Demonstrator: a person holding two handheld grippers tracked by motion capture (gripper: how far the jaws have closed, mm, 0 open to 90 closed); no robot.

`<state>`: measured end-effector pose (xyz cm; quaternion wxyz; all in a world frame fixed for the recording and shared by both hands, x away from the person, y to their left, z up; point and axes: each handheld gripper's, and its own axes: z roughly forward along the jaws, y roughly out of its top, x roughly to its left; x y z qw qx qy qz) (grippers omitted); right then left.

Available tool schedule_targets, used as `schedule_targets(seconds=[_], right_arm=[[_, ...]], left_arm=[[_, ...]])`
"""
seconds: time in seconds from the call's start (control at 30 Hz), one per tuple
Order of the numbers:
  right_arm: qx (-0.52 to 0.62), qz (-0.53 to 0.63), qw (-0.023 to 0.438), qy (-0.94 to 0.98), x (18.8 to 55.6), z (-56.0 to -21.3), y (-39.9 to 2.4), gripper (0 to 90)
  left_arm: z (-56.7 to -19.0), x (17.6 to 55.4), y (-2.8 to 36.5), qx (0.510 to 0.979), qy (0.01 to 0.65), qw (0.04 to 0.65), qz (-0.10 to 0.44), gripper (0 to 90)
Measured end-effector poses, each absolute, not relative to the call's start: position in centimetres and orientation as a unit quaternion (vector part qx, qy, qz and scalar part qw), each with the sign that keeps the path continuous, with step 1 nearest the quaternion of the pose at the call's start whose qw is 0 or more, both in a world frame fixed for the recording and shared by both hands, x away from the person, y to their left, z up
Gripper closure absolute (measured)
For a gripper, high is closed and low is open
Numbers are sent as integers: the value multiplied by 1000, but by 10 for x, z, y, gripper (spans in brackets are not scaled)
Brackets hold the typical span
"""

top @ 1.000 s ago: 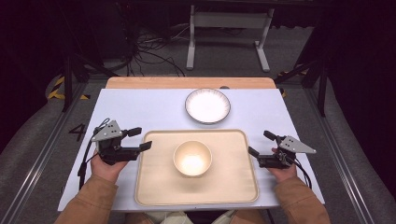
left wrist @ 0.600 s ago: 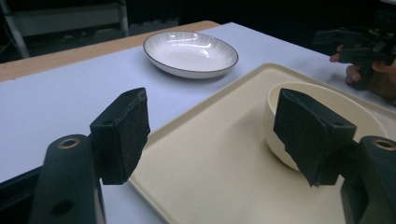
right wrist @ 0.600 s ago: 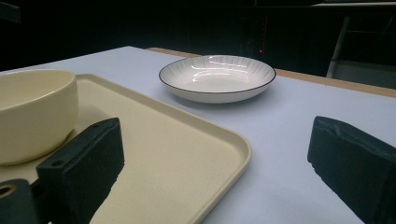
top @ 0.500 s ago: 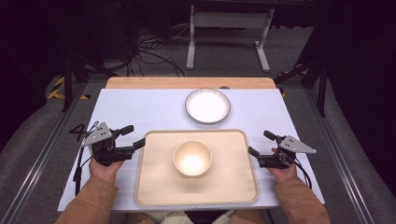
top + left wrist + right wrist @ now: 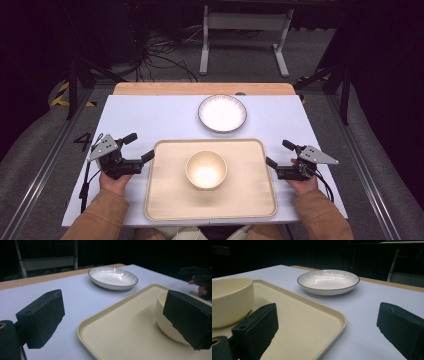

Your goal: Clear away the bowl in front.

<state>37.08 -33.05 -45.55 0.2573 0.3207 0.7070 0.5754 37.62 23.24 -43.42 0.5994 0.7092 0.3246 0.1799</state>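
The left gripper point(image 5: 141, 149) has just been opening its jaws and now stands wide at the tray point(image 5: 165, 200)'s left edge, gripping nothing; the right gripper point(image 5: 279, 154) gapes empty at the right edge. The tray lies central on the table point(image 5: 150, 120), long axis left-right; stiff, probably light, best pinched by both short rims; its bowl point(image 5: 206, 169) looks fragile and may slide

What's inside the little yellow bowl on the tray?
The bowl on the tray looks empty from above: just its smooth cream inside. In the gripper views its wall hides the bottom.
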Motion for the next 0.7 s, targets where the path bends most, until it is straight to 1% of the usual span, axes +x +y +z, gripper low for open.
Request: schedule_targets(seconds=[0.1, 0.27, 0.4, 0.7], right_arm=[[320, 576, 257, 707, 371, -455, -331, 40], [321, 575, 258, 707, 371, -455, -331, 40], [323, 575, 258, 706, 371, -456, -331, 38], [322, 575, 259, 706, 371, -456, -330, 38]], left_arm=[[-440, 378, 235, 713, 324, 600, 164, 53], [-450, 373, 234, 723, 323, 588, 164, 45], [-456, 369, 233, 733, 325, 579, 145, 48], [-457, 369, 232, 739, 323, 574, 141, 46]])
